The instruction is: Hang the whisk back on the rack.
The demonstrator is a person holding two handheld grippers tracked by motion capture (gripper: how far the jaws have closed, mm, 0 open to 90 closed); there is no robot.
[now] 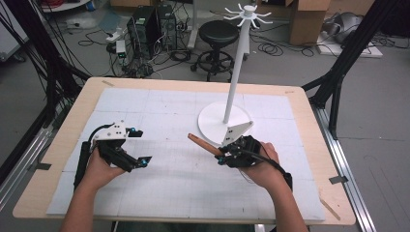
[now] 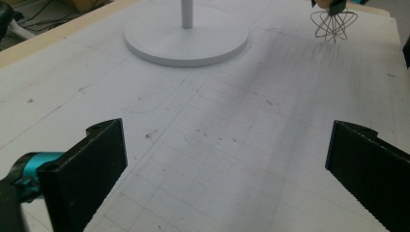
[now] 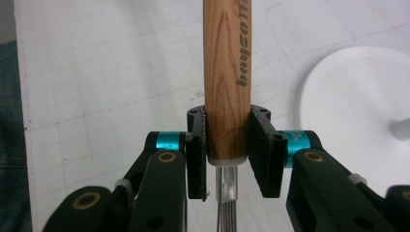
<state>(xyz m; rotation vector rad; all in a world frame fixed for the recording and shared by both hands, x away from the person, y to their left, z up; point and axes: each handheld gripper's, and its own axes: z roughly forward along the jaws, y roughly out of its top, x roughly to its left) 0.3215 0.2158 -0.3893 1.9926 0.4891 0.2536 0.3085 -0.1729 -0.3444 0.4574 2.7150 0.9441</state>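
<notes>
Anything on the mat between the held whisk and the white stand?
Nothing visible. The right hand-held gripper is shut on the whisk by its wooden handle, and the mat between it and the stand lies bare.

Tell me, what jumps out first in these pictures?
The tall white stand with hooks on top rises from a round base at the table's far middle. Just in front, the right gripper has its jaws clamped on a wooden-handled wire whisk. The left gripper waits open over the white gridded mat.

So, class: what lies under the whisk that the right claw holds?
Under the whisk lies the white gridded mat, with the stand's round base beside it. The handle and right claw cover the mat directly beneath.
</notes>
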